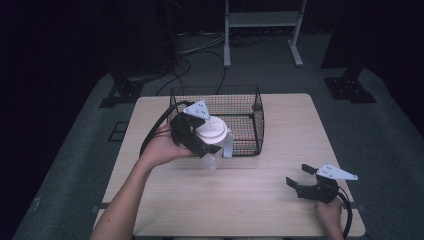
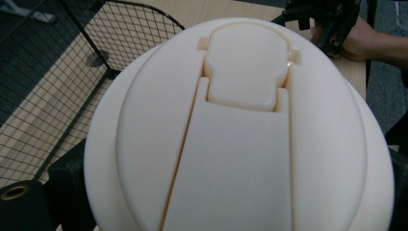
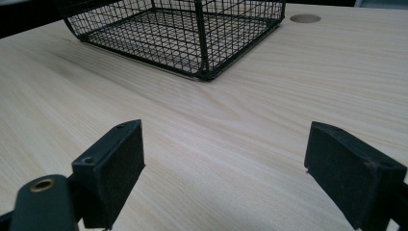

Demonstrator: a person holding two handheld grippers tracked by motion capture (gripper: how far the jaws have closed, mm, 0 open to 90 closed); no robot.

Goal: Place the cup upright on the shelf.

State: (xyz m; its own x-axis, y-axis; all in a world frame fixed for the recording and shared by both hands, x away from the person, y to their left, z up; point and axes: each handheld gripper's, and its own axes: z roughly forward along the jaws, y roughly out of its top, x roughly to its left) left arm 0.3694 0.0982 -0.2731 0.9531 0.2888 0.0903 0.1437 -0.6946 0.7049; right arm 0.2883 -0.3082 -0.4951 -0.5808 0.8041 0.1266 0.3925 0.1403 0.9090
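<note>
My left gripper (image 1: pixel 200 137) clenched on the white-lidded cup (image 1: pixel 214 137), cup tilted, lid facing up toward me, at the wire basket's (image 1: pixel 250 107) near rim, left gripper view adds the lid's flip tab (image 2: pixel 245 67), my right gripper (image 1: pixel 306 180) released, resting well apart on the table (image 1: pixel 280 125).

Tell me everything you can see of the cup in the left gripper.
The cup has a clear body and a cream-white plastic lid with a raised flip tab. The left gripper clamps it just under the lid, holding it lifted at the wire basket's near wall. Whether it touches the basket is unclear.
</note>
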